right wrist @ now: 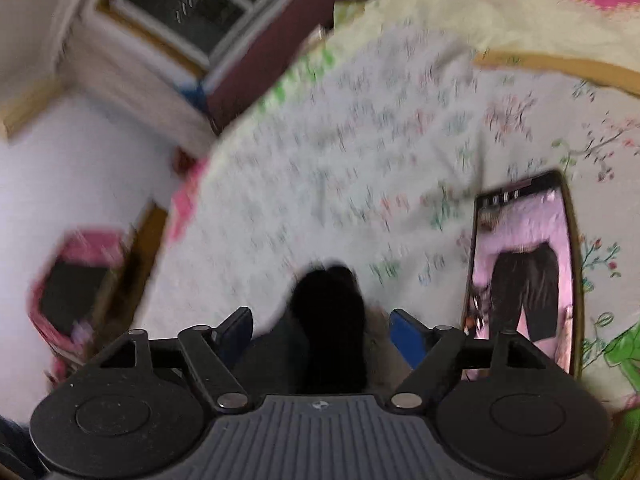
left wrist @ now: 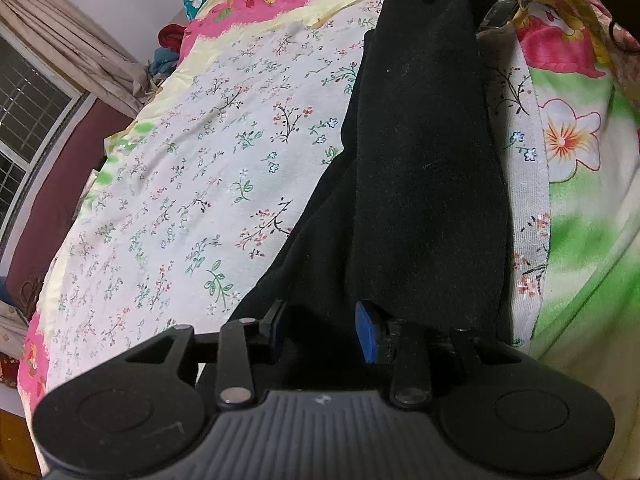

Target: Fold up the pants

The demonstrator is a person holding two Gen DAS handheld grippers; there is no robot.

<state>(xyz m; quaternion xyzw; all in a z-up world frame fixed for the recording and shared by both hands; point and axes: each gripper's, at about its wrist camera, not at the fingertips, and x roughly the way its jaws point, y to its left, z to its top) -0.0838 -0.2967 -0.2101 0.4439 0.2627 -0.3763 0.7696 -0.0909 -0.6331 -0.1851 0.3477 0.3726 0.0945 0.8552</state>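
- The right wrist view is blurred; the floral print on the bed sheet (right wrist: 360, 168) smears into streaks and far details are hard to make out.
- Black pants (left wrist: 420, 168) lie lengthwise on the bed, from the near edge to the far end, where they are cut off at the frame's top.
- The left gripper (left wrist: 325, 330) points steeply down; the near end of the pants sits between its blue pads, but whether they press the cloth I cannot tell.
- The right gripper (right wrist: 322, 332) is spread wide, with a dark bunch of pants between its fingers, untouched.
- A phone (right wrist: 524, 272) lies on the sheet to the right, its screen showing pants.
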